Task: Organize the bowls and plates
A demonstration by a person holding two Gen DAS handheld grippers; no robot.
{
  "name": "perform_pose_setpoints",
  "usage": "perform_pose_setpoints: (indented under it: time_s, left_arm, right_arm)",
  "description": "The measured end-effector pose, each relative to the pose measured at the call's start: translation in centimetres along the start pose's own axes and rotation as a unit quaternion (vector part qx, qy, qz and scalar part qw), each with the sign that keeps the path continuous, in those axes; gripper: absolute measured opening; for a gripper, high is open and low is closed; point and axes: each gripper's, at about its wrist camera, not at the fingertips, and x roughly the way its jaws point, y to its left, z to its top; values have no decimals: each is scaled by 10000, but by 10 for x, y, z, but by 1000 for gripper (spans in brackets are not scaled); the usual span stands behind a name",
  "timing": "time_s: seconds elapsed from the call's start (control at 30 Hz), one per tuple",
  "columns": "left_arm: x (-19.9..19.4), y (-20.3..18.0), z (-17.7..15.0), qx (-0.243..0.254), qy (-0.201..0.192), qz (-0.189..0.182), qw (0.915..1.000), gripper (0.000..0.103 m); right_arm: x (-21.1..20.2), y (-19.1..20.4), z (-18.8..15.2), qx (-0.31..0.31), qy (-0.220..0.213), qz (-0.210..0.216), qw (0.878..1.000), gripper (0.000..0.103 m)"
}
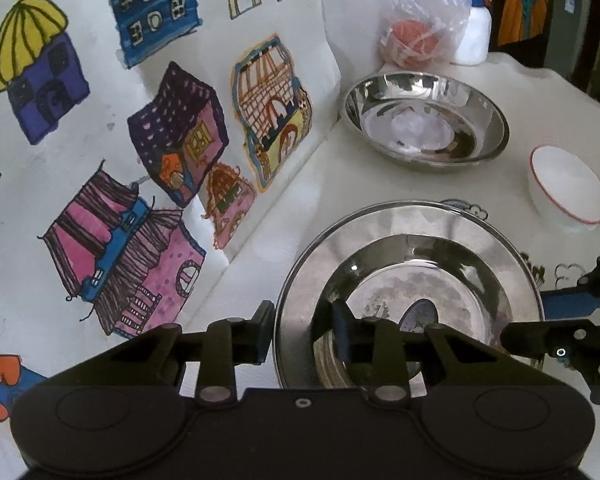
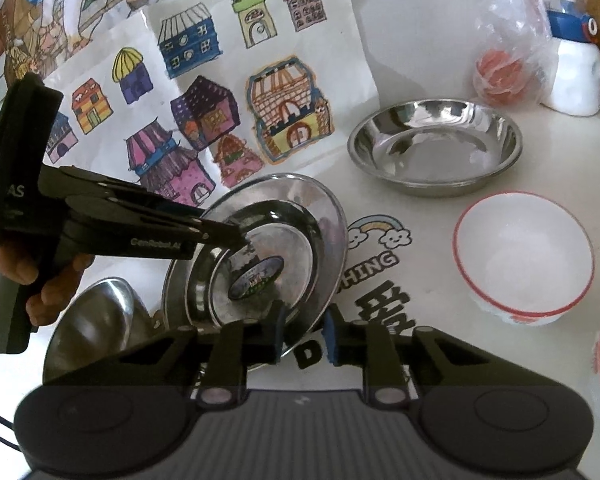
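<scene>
— What's the setting?
— A white tabletop (image 2: 440,8) against a sheet of coloured house drawings (image 1: 100,140), with a bagged orange fruit (image 2: 500,74) at the back.
— And the dishes?
— A steel plate (image 2: 320,216) sits tilted near the drawings, a deep steel bowl (image 2: 436,148) behind it, a red-rimmed white bowl (image 2: 524,256) to the right.
— The grips?
— The left hand-held gripper (image 1: 300,328) pinches the plate's left rim; the right hand-held gripper (image 2: 304,330) pinches its near-right rim.

left tongs (image 1: 302,330): narrowed, angled down | right tongs (image 2: 305,334): narrowed, angled down
</scene>
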Motion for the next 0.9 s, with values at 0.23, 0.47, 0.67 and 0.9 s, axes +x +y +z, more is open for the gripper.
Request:
perform_pose_setpoints:
  time_s: [0.23, 0.47, 0.67, 0.9]
  left_arm:
    - [-9, -5, 8, -73, -124, -14, 9999, 32]
    - [-15, -11, 14, -116, -166, -12, 9998, 32]
    - [-27, -16, 27, -229, -450, -9, 9987, 32]
    - [-26, -24, 58, -576, -742, -80, 9956, 32]
  right_arm:
    - [-9, -7, 1, 115, -99, -24, 9999, 18]
    - [-19, -14, 5, 207, -238, -7, 9995, 17]
    - [-37, -26, 28, 232, -544, -28, 9982, 15]
    - [-50, -45, 59, 171, -831, -313, 9959, 14]
